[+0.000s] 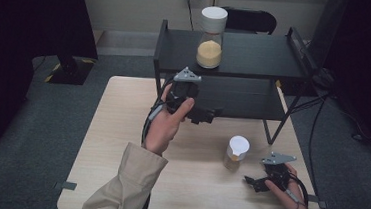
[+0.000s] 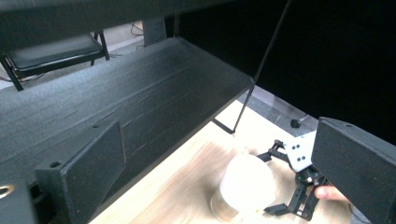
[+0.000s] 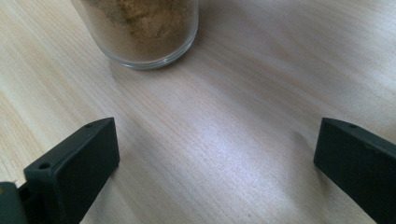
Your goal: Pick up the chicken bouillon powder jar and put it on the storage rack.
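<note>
With its jaws spread wide, the right gripper (image 1: 253,181) at lower right should probably creep straight at the jar (image 1: 235,152) on the bench (image 1: 120,144), centring it before squeezing.

Dim, dark-edged room; soft glare on the table (image 3: 224,140), and the white-lidded jar (image 2: 245,184) is blurred.

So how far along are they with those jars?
One jar already stands on the shelf's top board. The small jar sits on the table, untouched. The right hand-held gripper lies open beside it; the left hand-held gripper hangs open by the lower shelf. Grasping and shelving that jar probably remain.
</note>
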{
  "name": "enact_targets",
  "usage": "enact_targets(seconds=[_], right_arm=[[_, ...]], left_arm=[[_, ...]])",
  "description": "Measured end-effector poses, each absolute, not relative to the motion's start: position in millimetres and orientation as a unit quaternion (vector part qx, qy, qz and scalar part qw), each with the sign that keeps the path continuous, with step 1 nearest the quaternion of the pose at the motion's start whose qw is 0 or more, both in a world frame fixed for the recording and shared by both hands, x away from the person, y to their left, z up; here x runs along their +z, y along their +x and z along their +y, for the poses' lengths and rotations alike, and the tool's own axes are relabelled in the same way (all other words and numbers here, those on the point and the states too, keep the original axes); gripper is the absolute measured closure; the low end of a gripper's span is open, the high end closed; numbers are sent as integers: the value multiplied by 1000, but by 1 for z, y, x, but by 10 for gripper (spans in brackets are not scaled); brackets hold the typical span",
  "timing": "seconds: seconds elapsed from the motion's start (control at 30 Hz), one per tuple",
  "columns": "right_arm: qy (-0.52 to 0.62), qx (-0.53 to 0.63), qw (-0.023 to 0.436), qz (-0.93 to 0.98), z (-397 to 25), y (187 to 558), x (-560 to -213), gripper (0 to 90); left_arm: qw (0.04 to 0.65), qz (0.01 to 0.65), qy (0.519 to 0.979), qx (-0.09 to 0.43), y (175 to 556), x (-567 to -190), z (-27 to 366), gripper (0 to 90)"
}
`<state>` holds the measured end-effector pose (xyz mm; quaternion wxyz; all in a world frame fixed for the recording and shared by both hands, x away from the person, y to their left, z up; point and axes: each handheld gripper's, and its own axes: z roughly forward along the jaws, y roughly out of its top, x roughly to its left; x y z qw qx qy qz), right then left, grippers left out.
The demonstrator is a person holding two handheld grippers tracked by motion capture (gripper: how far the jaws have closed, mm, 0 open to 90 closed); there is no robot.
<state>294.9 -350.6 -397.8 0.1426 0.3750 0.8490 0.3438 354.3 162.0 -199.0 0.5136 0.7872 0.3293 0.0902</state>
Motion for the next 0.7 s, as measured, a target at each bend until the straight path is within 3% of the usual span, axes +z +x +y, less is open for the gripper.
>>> enact_targets(seconds=[0.7], right_arm=[[375, 344, 143, 849, -351, 295, -398, 0]], left_arm=[[500, 333, 797, 63, 354, -256, 166, 20]])
